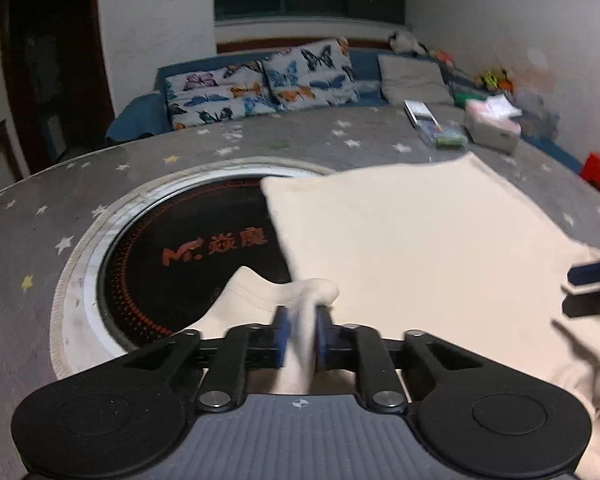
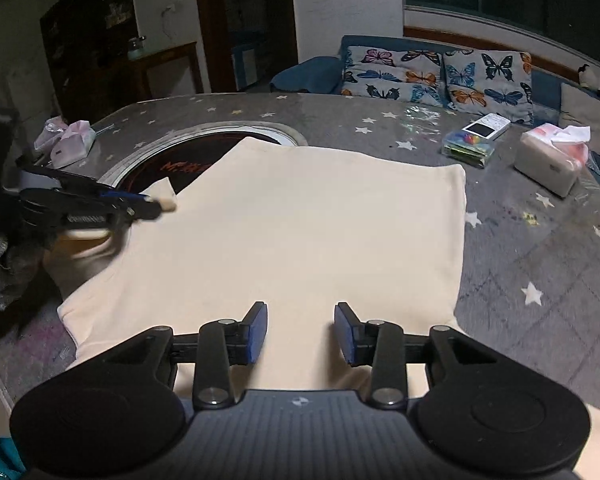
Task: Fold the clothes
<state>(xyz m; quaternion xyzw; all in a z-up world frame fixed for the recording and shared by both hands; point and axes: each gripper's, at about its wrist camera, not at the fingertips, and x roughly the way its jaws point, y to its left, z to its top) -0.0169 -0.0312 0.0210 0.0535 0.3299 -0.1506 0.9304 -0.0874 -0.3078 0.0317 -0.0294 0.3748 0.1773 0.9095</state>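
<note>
Nearest the right wrist camera, the right gripper (image 2: 300, 330) is hovering low over the near edge of the cream garment (image 2: 300, 224), its blue pads standing well apart with nothing between them. In the left wrist view the left gripper (image 1: 300, 338) is pinching a bunched fold of the same cloth, a sleeve or side corner by the look of it, and the fabric is squeezing up between the pads; from the right view that gripper (image 2: 156, 204) is showing at the garment's left side with a small tab of cloth poking past its tips. The garment is lying mostly flat on the grey star-patterned table cover (image 2: 540, 248), its far corner overlapping the round black cooktop inset (image 1: 188, 256). Judging by how it is draping and bunching, the cloth is looking light, soft and limp, so it is likely sagging wherever it is unsupported and sliding easily on the smooth cover; edges, corners and seams are offering the surest hold, pinched through both layers. Farther off, a tissue box (image 2: 548, 160) and a small clear packet (image 2: 468, 148) are sitting on the table, with butterfly cushions (image 2: 440, 76) beyond.
</note>
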